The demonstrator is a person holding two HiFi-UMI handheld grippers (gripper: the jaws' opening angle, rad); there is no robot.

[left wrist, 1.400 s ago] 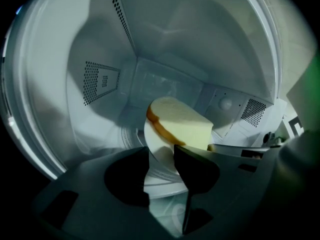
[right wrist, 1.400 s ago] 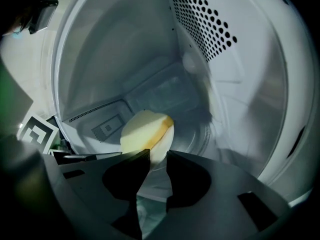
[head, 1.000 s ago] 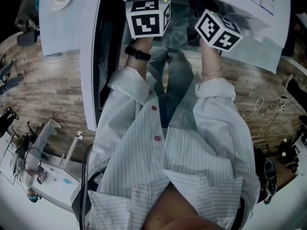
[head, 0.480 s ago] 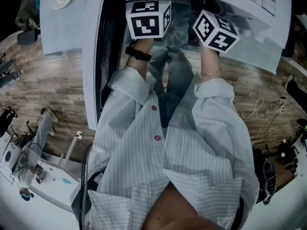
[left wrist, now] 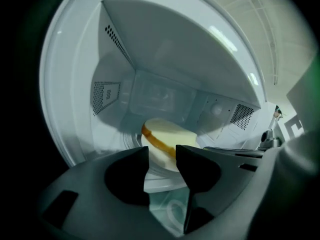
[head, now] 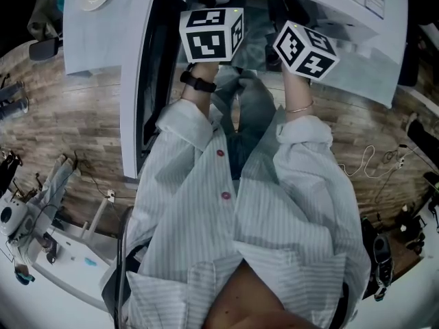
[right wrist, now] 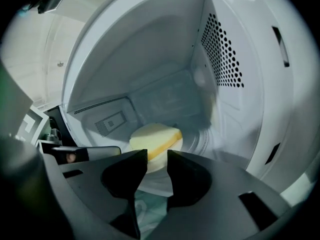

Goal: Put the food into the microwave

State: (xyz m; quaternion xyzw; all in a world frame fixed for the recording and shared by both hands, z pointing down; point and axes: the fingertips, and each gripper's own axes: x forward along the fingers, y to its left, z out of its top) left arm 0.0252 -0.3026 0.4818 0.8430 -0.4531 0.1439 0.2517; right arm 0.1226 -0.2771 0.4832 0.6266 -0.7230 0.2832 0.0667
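1. The left gripper [left wrist: 163, 154] is pinched on the near rim of the plate [left wrist: 159, 183], its jaws a narrow gap apart with the white rim between them. The right gripper [right wrist: 157, 159] is clamped on the same rim just beside it, so the plate is carried from one edge by two grips
2. I judge this a lever hold, in which the far side will want to droop. Hold both grips firm and level with each other, and do not roll either wrist, so the plate does not tip away
3. The bread [left wrist: 170, 136] lies loose and flat on the plate, its browned crust toward the jaws. A tilt or jerk could slide it off, so move slowly
4. Plate and bread are already inside the microwave [left wrist: 165, 49], over the turntable [right wrist: 202, 136]. Whether the plate touches the turntable I cannot tell. Lower it straight down, aiming for the middle, until the turntable takes the weight
5. Part the jaws only once the plate rests. Letting go early would likely drop the near edge and jolt the bread
6. Then draw both grippers straight back along the rim's line. The vented right wall [right wrist: 222, 49] stands close to the right gripper, so do not swing sideways on the way out
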